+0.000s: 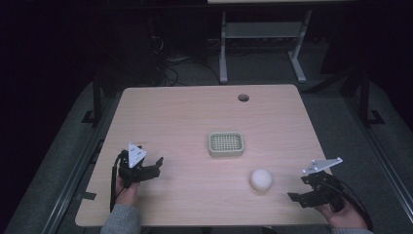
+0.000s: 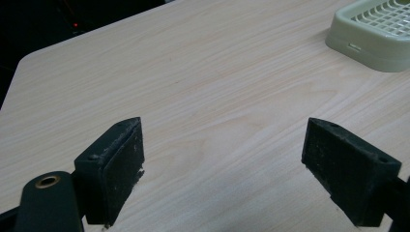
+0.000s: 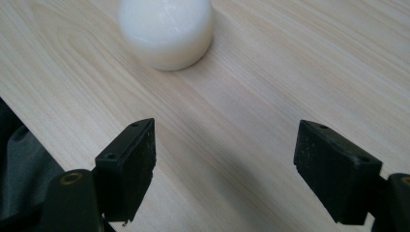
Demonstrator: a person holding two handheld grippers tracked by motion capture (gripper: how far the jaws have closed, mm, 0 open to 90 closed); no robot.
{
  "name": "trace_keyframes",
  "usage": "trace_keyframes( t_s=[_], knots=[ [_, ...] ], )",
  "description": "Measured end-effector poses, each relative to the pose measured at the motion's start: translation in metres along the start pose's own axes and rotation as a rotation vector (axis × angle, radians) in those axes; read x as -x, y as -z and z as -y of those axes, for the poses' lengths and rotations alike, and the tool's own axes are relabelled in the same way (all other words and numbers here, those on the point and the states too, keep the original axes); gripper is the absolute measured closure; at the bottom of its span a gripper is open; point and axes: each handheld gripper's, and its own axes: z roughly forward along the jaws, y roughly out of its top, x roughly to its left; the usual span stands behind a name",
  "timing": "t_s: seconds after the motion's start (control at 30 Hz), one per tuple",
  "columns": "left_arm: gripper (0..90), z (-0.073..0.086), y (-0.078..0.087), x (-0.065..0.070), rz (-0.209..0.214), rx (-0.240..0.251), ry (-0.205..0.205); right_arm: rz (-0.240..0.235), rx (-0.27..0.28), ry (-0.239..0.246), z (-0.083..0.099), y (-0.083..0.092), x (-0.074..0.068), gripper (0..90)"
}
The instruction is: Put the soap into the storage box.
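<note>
Pale wood-grain table (image 1: 195, 117) stretches in front of you, with a dark room and grey floor beyond its far edge. Your right gripper (image 1: 298, 194) hovers low over the near right part of the table, its two black jaws spread wide apart with nothing between them. In the right gripper view (image 3: 225, 169), the white round soap (image 3: 166, 31) lies ahead of those jaws and a little toward the left one, resting on the wood, apart from both pads. From above, the soap (image 1: 261, 180) sits just beside the right gripper, on its inward side, toward the middle of the table. Your left gripper (image 1: 155, 165) is held over the near left part of the table, well apart from the soap, and its jaws also stand wide apart and empty; in the left gripper view (image 2: 222, 164) bare wood shows between them. A pale green soap dish (image 1: 226, 144) with a gridded top stands beyond the soap, between the two grippers and farther from you; the left gripper view shows it (image 2: 372, 36) ahead and off to the right of its jaws.
</note>
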Motion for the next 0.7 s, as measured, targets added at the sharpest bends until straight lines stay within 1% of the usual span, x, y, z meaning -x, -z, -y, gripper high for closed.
trace_keyframes(
  t_s=[0.13,0.17,0.27,0.33,0.37,0.57,0.7],
  knots=[
    [14.8,0.000,0.000,0.000,0.001,0.005,-0.002,0.000,-0.015,0.017,-0.007,-0.001,-0.003,22.2],
    [14.8,0.000,0.000,0.001,0.000,0.005,0.000,0.001,-0.020,0.027,-0.009,-0.001,-0.003,22.2],
    [14.8,0.000,0.000,0.000,0.001,0.002,-0.003,-0.004,-0.027,0.033,-0.013,-0.001,-0.004,22.2],
    [14.8,0.000,-0.001,0.000,0.001,0.003,-0.002,-0.005,-0.031,0.047,-0.016,-0.001,-0.005,22.6],
    [14.8,0.000,-0.001,0.000,0.000,0.001,-0.003,-0.006,-0.042,0.049,-0.018,-0.001,-0.006,22.7],
    [14.9,0.000,0.000,-0.001,-0.003,0.000,-0.001,-0.011,-0.048,0.070,-0.026,0.000,-0.008,22.7],
    [14.8,0.000,0.000,-0.001,-0.004,-0.003,0.001,-0.014,-0.056,0.094,-0.030,-0.003,-0.010,22.7]
  ],
)
